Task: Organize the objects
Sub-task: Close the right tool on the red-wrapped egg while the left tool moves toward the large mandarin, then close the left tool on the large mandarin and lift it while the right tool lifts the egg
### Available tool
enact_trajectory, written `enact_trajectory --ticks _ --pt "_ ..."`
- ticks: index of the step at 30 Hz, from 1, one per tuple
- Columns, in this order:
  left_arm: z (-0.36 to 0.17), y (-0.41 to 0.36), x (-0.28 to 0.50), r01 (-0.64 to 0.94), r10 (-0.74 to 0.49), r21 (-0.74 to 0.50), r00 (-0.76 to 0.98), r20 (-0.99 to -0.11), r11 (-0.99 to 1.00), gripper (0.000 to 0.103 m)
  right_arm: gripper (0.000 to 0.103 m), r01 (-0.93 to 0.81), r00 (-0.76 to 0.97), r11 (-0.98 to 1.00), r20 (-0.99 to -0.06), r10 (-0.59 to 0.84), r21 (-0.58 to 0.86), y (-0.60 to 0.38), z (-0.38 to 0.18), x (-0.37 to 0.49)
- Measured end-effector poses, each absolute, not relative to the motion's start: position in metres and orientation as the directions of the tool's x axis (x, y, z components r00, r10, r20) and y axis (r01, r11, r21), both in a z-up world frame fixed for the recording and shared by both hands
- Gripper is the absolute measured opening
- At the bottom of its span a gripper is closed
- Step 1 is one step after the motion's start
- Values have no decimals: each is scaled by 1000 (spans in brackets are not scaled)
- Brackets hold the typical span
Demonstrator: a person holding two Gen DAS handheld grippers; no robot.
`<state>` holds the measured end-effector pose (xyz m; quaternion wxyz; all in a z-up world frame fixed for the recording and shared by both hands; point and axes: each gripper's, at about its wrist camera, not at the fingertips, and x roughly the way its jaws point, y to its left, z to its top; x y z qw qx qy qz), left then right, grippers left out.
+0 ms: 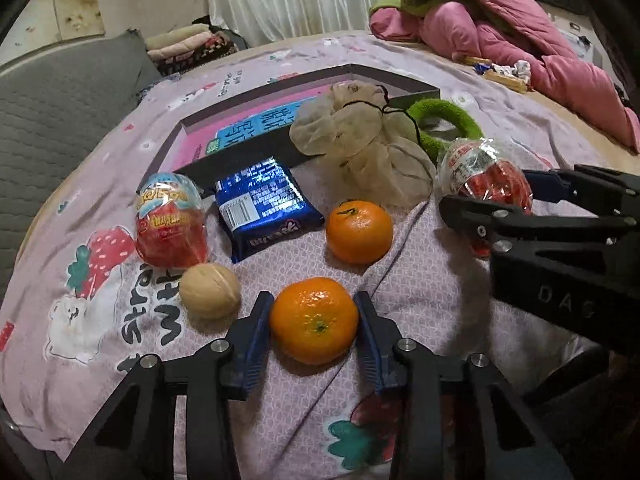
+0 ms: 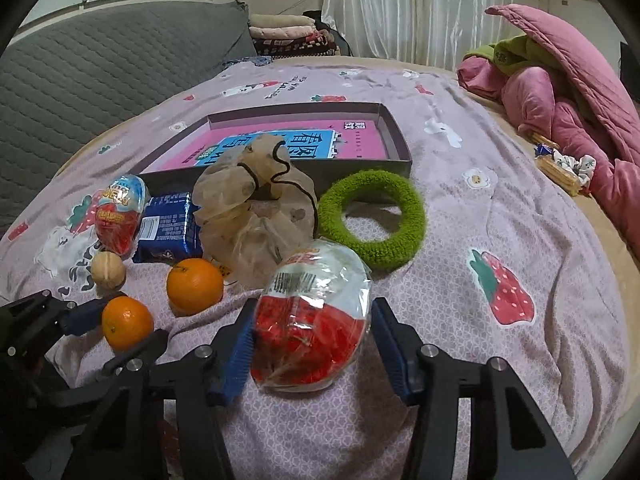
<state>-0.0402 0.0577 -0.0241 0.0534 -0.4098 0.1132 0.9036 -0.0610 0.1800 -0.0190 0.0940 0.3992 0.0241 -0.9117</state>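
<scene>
Straddling the nearest orange (image 1: 314, 320), the left tongs (image 1: 314, 334) have their blue pads right at the fruit's two sides; whether they already press or only flank it I cannot tell. The orange rests on the bed's printed blanket (image 1: 420, 280). It looks firm, round and fairly light, with a waxy skin that could roll or squirt out, so the widest middle is the place to hold, squeezing gently.

Beside it, the right tongs (image 2: 312, 346) enclose a wrapped egg-shaped treat (image 2: 312, 324), left pad against the crinkly film, right pad just beside it; a grip is not certain. That film is slick and the shell underneath probably thin, so a light hold across the belly suits it.

Farther on lie a walnut (image 1: 210, 290), hard and small, a second orange (image 1: 359, 231), a blue snack packet (image 1: 266, 210) and another wrapped egg (image 1: 172, 220). Behind them sit a limp gauze pouch (image 1: 360, 152), a soft green ring (image 2: 374, 220) and the shallow box (image 2: 394, 136), the likely destination.
</scene>
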Motion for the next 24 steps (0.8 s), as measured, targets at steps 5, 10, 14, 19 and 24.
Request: enact_trajectory --ticks 5,10,14,19,24 --pt "-22 54 -43 -189 33 120 -652 -757 -975 41 55 186 -668 -982 -727 -158 43 181 -19 -62" --pt "-20 41 -46 -193 100 33 -639 -762 -981 40 55 192 -684 -980 -710 -167 46 178 -15 -61" --pt "-16 34 -45 -207 151 -21 -637 -756 -978 40 54 195 -708 -980 -686 -167 37 175 -9 -59" --pt "-11 34 -42 -218 175 -41 -643 -746 -975 40 54 201 -714 -979 -679 -170 34 173 -7 -60" --pt "-2 36 -40 -224 187 -48 -655 -733 -973 40 54 203 -718 -979 -676 -168 27 173 -6 -59"
